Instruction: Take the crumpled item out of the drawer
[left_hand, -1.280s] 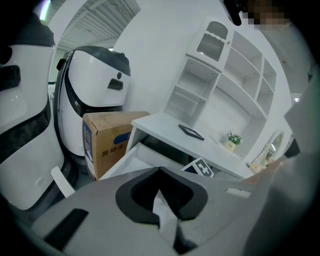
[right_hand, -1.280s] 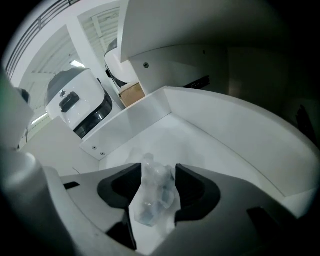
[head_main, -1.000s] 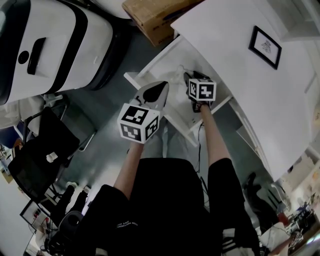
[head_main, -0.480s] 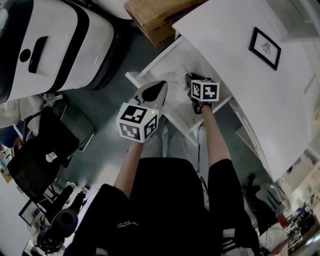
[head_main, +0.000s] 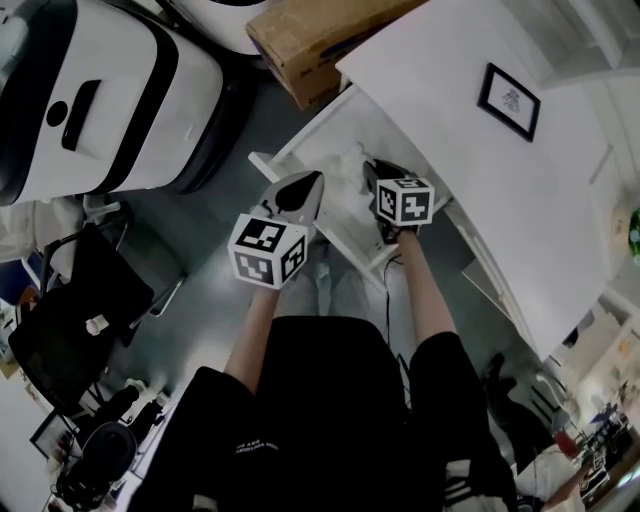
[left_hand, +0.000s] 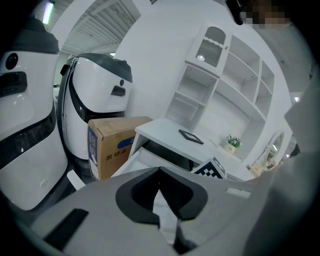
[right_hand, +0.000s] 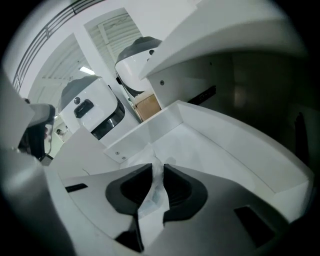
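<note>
Crumpled item (right_hand: 152, 197), lower centre, is nipped by the just-closing right gripper (right_hand: 158, 166); thin hold may slip; left gripper (left_hand: 160, 170) closed

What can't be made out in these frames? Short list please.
- Crumpled item: material unclear, white on the white drawer in the right gripper view. The right gripper, its jaws just closed further on it, covers part.
- Drawer floor, head view: partly behind the left gripper and the right one.
- Framed picture, head view: print too small.
- Cardboard box, left gripper view: lettering blurred.
</note>
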